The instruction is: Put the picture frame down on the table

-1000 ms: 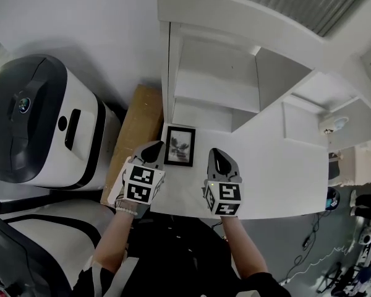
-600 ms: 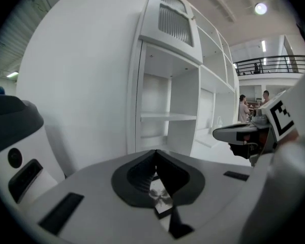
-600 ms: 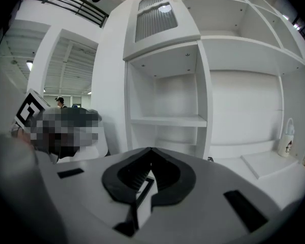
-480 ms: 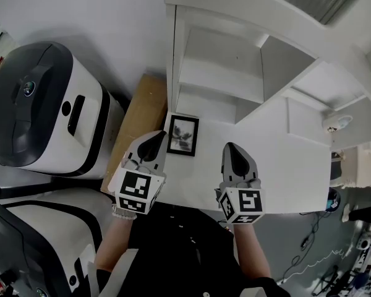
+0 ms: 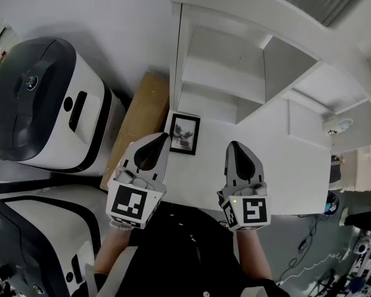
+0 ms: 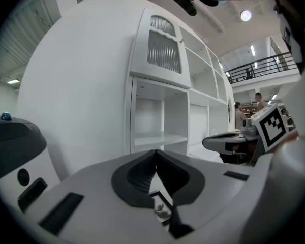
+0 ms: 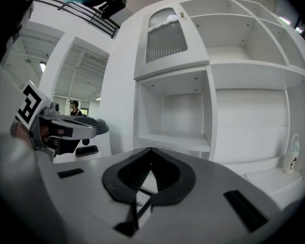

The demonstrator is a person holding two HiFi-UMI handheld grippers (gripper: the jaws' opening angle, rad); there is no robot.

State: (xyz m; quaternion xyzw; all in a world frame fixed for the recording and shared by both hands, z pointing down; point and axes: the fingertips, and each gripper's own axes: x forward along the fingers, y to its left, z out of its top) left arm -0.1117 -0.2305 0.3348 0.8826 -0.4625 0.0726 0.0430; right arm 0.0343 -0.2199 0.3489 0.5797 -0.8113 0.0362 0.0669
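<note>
Off the left edge: white machine (image 5: 43, 98) and cardboard box (image 5: 139, 119), so no spare room that way. Left hand-held gripper (image 5: 156, 146) pressed shut, empty, just beside the picture frame (image 5: 184, 133). Frame on the tabletop (image 5: 290, 172) near its left rear corner, close to the shelf unit (image 5: 219, 73); flat or propped, cannot tell. Probably light, stiff, glass-fronted, fragile; best pinched across a side rail, not the face. Right hand-held gripper (image 5: 237, 150) likewise shut, empty. Further right, plenty of bare tabletop.

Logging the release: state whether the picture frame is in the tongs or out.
Out. The picture frame rests on the white table, clear of the left tongs and right tongs, both shut with nothing between them.
</note>
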